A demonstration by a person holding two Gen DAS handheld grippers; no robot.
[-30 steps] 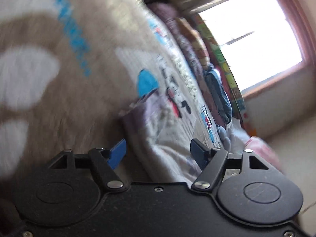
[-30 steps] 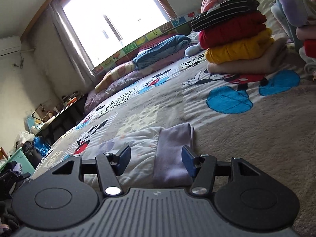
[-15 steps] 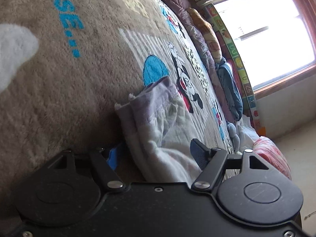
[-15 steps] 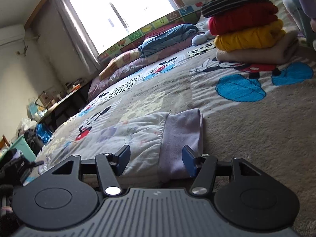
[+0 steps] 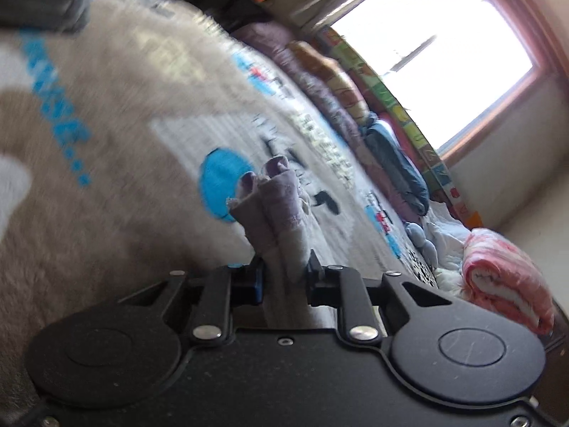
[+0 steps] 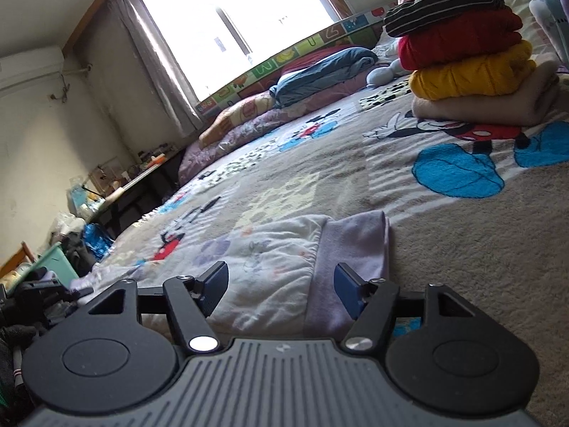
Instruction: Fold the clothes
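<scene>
A small white printed garment with lilac cuffs [image 6: 284, 270] lies on the Mickey Mouse blanket [image 6: 462, 249] on the bed. My right gripper [image 6: 281, 284] is open, low over the blanket, its blue fingers either side of the garment's near edge and lilac cuff. My left gripper [image 5: 284, 274] is shut on the other end of the garment [image 5: 281, 206], whose bunched lilac edge sticks up beyond the fingers, lifted off the blanket [image 5: 124, 185].
A stack of folded clothes [image 6: 469, 53], striped, red, yellow and beige, stands at the far right. Pillows and a blue bundle [image 6: 320, 71] line the window side. A pink folded blanket [image 5: 505, 281] lies at the right. Clutter and a desk [image 6: 124, 185] lie left of the bed.
My left gripper has closed on the garment's lilac end and pulled it up, bunching it. My right gripper stays open over the other end, barely moved.
</scene>
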